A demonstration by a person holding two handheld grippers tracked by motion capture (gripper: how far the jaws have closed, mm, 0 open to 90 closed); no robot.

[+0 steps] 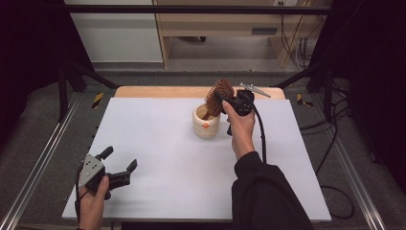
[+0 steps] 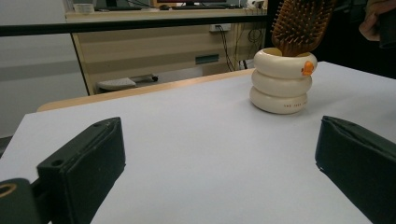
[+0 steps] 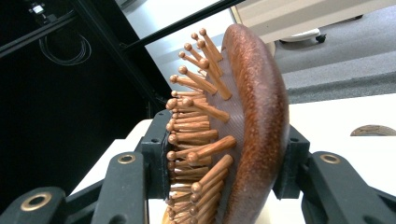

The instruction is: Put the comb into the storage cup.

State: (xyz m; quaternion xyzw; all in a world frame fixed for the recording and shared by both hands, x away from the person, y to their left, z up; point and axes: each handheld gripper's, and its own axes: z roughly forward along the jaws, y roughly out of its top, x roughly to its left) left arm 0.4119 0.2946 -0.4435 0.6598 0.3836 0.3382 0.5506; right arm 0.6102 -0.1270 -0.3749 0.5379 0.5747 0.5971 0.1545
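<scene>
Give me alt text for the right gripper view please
The right tool clamps a wooden hairbrush by its head, one black jaw against the pegs, the other on its rounded back. Behind lie a white table and grey floor.

We see an even, soft light from above on the white bench (image 1: pixel 158 143), which is bright without strong glare. The sides of the high view are very dark, almost black, and the picture there is a little grainy. The shadows beside the cream cup (image 1: pixel 206 125) are weak. In the left gripper view the near jaws are blurred, while the cup is sharp enough. In the right gripper view the wooden hairbrush (image 3: pixel 252 116) has a mild shine, and the background is soft.
</scene>
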